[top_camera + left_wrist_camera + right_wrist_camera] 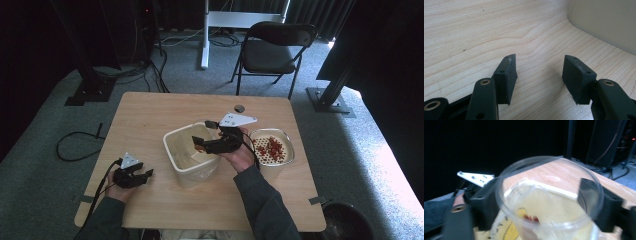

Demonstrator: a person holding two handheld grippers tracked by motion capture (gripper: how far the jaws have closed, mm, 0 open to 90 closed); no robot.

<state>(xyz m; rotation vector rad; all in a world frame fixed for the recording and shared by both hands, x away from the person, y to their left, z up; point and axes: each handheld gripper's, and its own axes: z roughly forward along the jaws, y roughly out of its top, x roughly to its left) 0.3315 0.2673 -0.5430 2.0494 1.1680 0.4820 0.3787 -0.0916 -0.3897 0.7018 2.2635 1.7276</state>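
A clear plastic cup point(549, 185) with a few red bits at its bottom sits between the jaws of my right gripper point(536, 192), just above a white tub point(175, 150). The jaws stand wide beside the cup's wall and do not visibly press it, so I read this gripper as open. In the high view my right gripper point(210, 142) hovers over the tub's right half. My left gripper point(135, 176) rests low on the table at the front left, its jaws apart with nothing between them point(539, 75). The tub's wall point(604, 22) rises just beyond them.
A metal strainer bowl point(287, 157) with red bits in it stands right of the tub. A small dark disc point(239, 108) lies near the table's far edge. A folding chair point(272, 50) and stand legs are on the floor behind the table point(150, 115).
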